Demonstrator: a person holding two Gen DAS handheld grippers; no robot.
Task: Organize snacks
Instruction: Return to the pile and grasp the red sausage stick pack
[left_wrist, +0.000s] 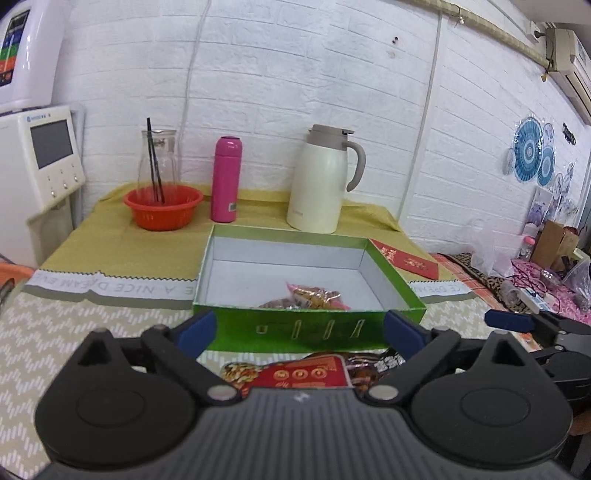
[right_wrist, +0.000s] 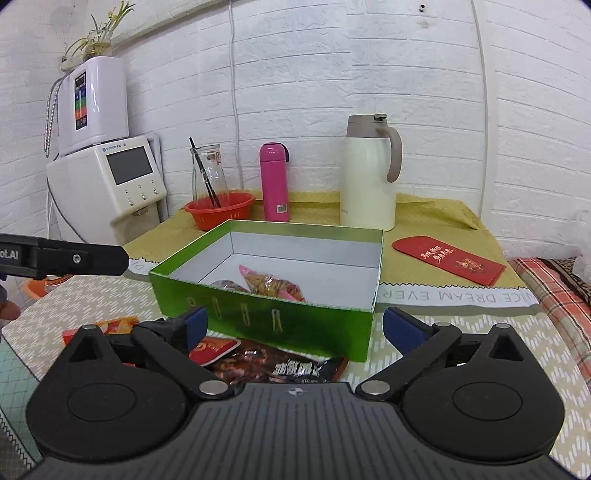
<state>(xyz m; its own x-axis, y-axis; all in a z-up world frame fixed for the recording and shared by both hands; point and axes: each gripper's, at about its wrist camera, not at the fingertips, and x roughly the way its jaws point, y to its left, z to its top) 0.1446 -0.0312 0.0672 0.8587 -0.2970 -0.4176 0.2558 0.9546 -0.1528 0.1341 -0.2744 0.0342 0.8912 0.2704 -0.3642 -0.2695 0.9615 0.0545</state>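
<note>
Your left gripper has its jaws spread wide, nothing between them; your right gripper likewise released and empty. Green box sits open on the tabletop at frame centre in the left wrist view, its long axis running left-right, near long wall facing you. In the right wrist view it is skewed, its near corner pointing to the lower right. Inside it, against the near wall, lies a pink snack packet with a darker packet just left of it. More snack packets lie loose on the tabletop in front of the box, bottom centre, partly hidden by the gripper bodies. A red envelope lies right of the box, long axis slanting down to the right. White thermos jug, pink bottle and red bowl stand behind.
</note>
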